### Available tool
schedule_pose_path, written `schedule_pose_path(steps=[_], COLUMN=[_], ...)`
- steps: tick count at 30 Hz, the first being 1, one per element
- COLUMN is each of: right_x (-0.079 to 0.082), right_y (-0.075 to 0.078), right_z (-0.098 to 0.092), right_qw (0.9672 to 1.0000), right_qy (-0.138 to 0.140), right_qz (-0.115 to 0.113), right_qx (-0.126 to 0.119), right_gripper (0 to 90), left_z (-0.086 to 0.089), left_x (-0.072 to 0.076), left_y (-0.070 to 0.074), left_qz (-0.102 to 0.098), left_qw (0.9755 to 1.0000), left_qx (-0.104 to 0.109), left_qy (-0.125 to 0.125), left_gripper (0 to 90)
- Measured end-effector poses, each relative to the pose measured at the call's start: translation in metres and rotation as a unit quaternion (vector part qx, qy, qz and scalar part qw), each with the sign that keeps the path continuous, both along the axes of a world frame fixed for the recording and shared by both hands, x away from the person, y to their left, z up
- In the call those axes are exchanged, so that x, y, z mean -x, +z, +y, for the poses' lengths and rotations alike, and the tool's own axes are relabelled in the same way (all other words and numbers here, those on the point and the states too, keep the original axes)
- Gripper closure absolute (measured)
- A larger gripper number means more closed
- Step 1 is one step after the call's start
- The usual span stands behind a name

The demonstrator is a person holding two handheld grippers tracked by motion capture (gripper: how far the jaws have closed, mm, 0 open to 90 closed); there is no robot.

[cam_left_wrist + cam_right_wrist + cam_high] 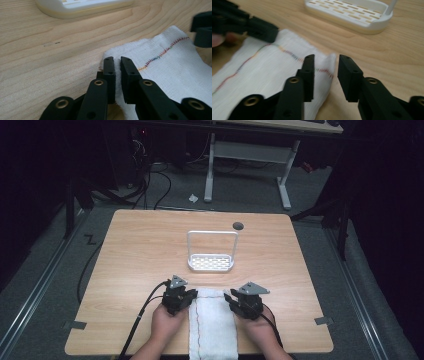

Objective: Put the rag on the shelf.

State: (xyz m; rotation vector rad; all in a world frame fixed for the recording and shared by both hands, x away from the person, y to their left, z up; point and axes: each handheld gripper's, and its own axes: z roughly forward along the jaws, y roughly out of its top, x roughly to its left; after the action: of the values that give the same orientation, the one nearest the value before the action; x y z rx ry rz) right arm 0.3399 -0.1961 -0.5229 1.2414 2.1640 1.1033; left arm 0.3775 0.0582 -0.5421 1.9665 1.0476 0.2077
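High view: a white woven cloth (213, 325) with a line of multicoloured stitching lies as a long strip at the near edge of the pale wood-grain table (135, 250), between the two grippers. The left gripper (186, 296), with jaws nearly pressed together, pinches the cloth's far left corner. The right gripper (233, 299) has its jaws spread around the far right corner, not closed on it. Beyond the cloth stands a white plastic rack (211, 262) with a slotted base and a tall wire-like hoop.
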Motion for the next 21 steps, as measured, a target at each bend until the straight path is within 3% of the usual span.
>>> schedule_pose_path(steps=[3, 7, 13, 19, 21], right_x=[-0.017, -0.017, -0.012, -0.012, -0.009], right_y=[-0.009, -0.014, -0.016, -0.016, -0.014], right_z=[0.006, 0.009, 0.011, 0.011, 0.010], right_qw=[0.9994, 0.9989, 0.9994, 0.9995, 0.9996], right_qy=[-0.016, -0.033, -0.009, -0.010, -0.008], right_qz=[0.028, 0.035, 0.032, 0.030, 0.020], right_qx=[-0.013, -0.004, -0.008, -0.010, -0.016], right_gripper=[62.5, 63.9, 84.1, 85.7, 85.8], left_z=[0.001, 0.000, 0.000, 0.000, 0.000], left_x=[0.000, 0.002, 0.001, 0.001, 0.006], left_y=[0.000, 0.000, 0.000, 0.000, 0.002], left_qz=[0.001, -0.003, -0.002, 0.004, -0.015], left_qw=[1.0000, 1.0000, 1.0000, 0.9999, 0.9997], left_qx=[0.001, -0.004, -0.003, 0.005, 0.002], left_qy=[0.003, 0.008, 0.007, 0.013, 0.019], left_gripper=[82.9, 82.8, 83.0, 83.5, 83.9])
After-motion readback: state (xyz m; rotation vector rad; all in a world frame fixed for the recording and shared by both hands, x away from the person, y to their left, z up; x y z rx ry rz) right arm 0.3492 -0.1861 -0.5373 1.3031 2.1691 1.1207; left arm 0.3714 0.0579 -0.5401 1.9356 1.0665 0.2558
